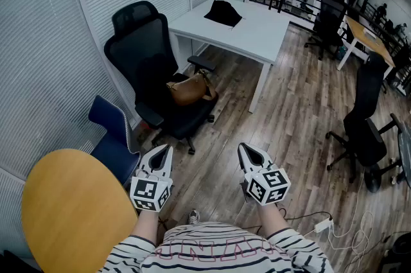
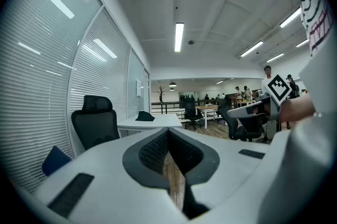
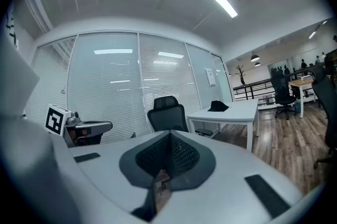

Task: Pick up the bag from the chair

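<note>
A brown bag [image 1: 189, 90] lies on the seat of a black office chair [image 1: 144, 53] beside the blinds, in the head view. Both grippers hang low in front of the person, well short of the chair and apart from the bag. My left gripper [image 1: 167, 148] has its jaws pressed together with nothing in them, and my right gripper [image 1: 243, 148] looks the same. The left gripper view shows the shut left gripper [image 2: 168, 133] and the chair's back [image 2: 96, 122]; the bag is hidden there. The right gripper view shows the shut right gripper [image 3: 170, 134] and the chair [image 3: 168, 112].
A white desk [image 1: 257, 31] with a black item [image 1: 223, 11] stands behind the chair. A blue chair [image 1: 115, 130] and a round wooden table [image 1: 70, 207] are at the near left. More black chairs [image 1: 366, 130] stand right; a power strip [image 1: 323, 225] with cables lies on the floor.
</note>
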### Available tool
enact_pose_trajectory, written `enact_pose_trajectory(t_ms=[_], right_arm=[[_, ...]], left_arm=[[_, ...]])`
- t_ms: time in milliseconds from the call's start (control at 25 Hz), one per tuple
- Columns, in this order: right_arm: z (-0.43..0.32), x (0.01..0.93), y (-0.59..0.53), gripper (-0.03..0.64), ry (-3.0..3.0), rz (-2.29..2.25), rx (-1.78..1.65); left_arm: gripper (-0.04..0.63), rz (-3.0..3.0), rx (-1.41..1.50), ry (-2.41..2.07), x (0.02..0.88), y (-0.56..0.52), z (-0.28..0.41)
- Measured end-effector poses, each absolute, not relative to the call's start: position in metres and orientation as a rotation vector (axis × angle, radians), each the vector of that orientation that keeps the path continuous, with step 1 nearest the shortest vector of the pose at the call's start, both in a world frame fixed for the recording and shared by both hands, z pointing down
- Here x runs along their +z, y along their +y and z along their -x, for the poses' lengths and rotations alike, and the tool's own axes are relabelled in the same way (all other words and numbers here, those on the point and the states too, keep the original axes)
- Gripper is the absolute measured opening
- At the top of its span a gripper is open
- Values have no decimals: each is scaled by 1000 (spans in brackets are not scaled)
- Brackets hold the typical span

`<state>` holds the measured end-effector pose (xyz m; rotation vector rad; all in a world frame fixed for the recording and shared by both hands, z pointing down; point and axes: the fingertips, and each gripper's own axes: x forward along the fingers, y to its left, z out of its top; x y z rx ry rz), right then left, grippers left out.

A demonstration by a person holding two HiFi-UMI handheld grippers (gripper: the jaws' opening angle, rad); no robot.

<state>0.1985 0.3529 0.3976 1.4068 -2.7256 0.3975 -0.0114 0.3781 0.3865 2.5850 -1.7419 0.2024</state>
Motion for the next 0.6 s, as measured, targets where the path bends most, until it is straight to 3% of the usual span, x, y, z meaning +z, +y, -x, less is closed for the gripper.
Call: enact_pose_trajectory(t_ms=[600], right_arm=[[-178, 402, 318, 32, -2747, -1478, 429]], left_arm=[[29, -2607, 166, -1638, 400, 342, 29]])
